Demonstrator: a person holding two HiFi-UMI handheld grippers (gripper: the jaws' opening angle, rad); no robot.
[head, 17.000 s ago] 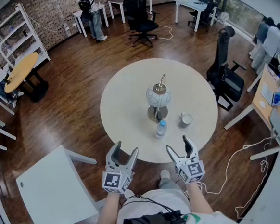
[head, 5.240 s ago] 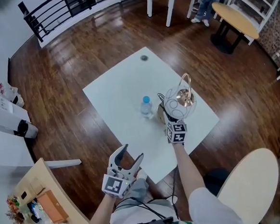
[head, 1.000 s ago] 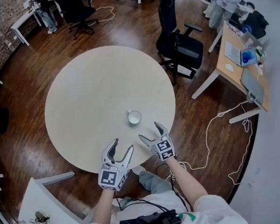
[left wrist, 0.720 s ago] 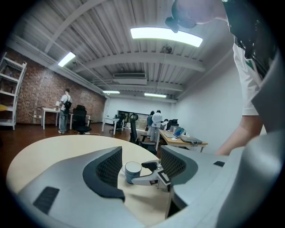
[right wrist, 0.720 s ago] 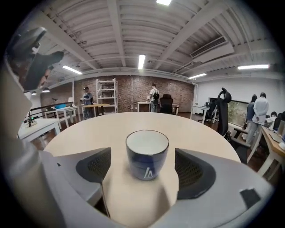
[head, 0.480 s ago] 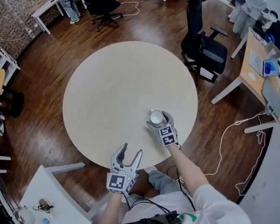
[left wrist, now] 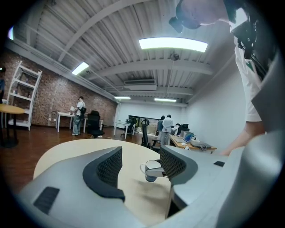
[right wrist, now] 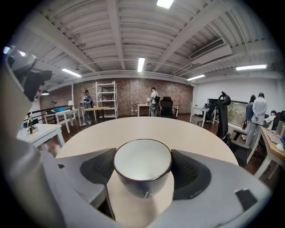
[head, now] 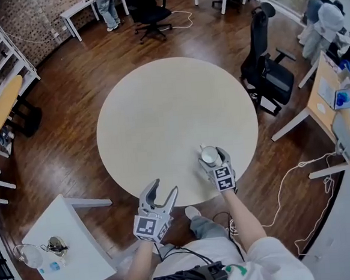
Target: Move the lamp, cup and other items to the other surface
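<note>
Dark plank flooring (head: 71,126) runs wall to wall in this open office, with a brick wall (head: 38,14) and a white shelf rack (head: 11,46) on the far side. Black office chairs (head: 266,69) stand around the edges, and a white cable (head: 298,175) trails over the boards to my right. At the centre is the round cream worktop (head: 154,108). Its top is bare but for the cup (head: 209,155), which sits upright near the edge closest to me, on the right.

My right claw (head: 213,159) reaches in over that edge and sits around the cup. Its jaws have just been closing with the cup between them, and in the right gripper view the ribbed pads (right wrist: 189,171) meet the white cup's dark rim on both sides. The cup's base rests on the worktop.

My left claw (head: 162,188) hovers just off the near edge of the round worktop, jaws spread with nothing in them. Its own view looks level across the cream surface to the cup and the right claw beyond.

Down at my lower left stands a small white square worktop (head: 71,271), well apart from the round one. On it are the lamp (head: 28,255), with its pale globe, and beside it a small bottle (head: 52,268), too tiny for me to read any detail.
</note>
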